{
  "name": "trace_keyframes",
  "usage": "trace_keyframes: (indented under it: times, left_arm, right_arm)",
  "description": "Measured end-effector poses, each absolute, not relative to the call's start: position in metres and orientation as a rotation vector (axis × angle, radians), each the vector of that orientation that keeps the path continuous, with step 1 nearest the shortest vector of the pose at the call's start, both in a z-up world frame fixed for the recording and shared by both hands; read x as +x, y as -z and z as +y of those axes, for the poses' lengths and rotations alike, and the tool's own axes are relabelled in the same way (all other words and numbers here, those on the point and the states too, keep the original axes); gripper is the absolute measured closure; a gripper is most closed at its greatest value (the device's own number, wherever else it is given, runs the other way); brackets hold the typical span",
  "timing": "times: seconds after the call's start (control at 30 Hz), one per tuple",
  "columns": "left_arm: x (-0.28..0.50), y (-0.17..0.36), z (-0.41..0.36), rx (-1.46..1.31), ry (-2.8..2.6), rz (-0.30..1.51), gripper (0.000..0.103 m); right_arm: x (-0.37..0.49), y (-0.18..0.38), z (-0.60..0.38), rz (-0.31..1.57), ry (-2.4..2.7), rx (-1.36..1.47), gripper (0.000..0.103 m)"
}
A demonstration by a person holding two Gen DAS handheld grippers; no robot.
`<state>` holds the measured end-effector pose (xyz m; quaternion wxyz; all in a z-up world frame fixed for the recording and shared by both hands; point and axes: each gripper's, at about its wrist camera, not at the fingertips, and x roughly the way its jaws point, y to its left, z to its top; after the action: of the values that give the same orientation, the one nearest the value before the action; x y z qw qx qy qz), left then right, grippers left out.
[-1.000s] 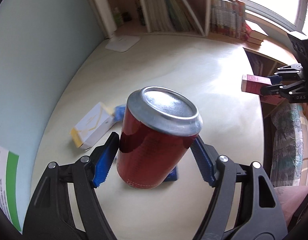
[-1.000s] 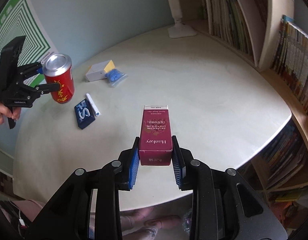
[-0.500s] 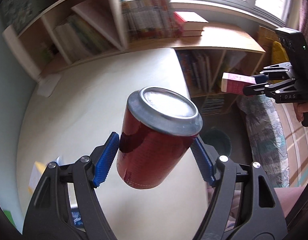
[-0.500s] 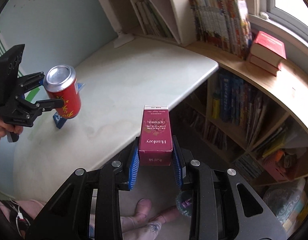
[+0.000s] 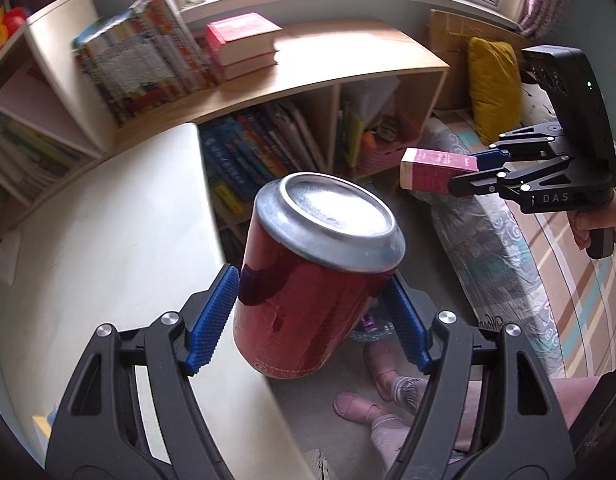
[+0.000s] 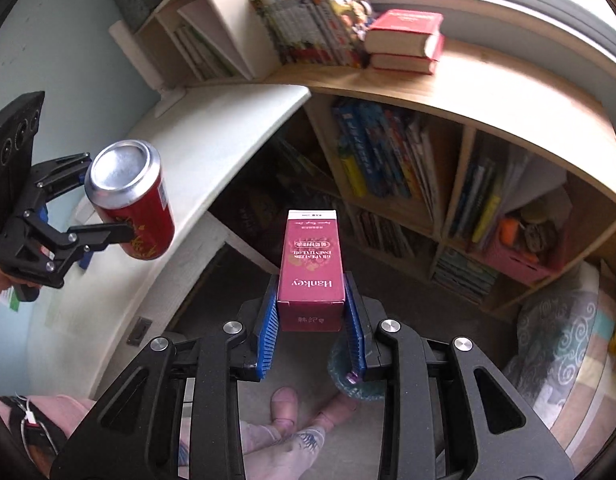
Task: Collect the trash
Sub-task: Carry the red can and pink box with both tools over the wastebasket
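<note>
Red metal shines in the left gripper (image 5: 311, 316): its blue pads (image 5: 212, 320) are clamped on the sides of a red drink can (image 5: 308, 280), which hangs tilted in the air at the edge of the white desk (image 5: 108, 240), partly over the floor. The right gripper (image 6: 311, 320) is clamped on a dark red carton (image 6: 311, 264) with the word "Hankey" on it, and holds it over the grey floor (image 6: 212, 304) in front of the low bookshelf (image 6: 447, 184). Both pieces of trash are off the desk and in the air, well apart from each other. Just under the right gripper, near the person's feet in pink slippers (image 6: 284, 402), I see part of a greenish round thing (image 6: 339, 376) that may be a bin with a bag, but most of it is hidden and I cannot tell for sure. I judge that the step in hand is to carry both items to that place and drop them. To do it well, each gripper should come directly above the opening before the jaws open, one after the other, so the two tools do not knock together. The can should be kept from tilting more, because liquid may remain inside. The carton is light and can fall sideways, so it is better to release it low.
</note>
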<state>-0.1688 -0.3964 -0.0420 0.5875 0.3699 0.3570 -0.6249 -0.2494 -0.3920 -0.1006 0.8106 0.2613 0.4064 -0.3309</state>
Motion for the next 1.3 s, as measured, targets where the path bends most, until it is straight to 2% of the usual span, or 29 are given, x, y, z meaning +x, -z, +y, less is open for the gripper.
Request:
trace_keyframes:
  times: [0.63,1.3]
  left_arm:
    - [-0.245,0.125,-0.447,1.003,1.547,0.948,0.033]
    - [-0.282,0.241,-0.463,1.116,1.521,1.131,0.033]
  right_arm:
    - [-0.332,0.159,-0.405,0.851,0.802,0.749,0.072]
    - [-0.375,0.28,-0.422,0.853,0.824,1.036,0.072]
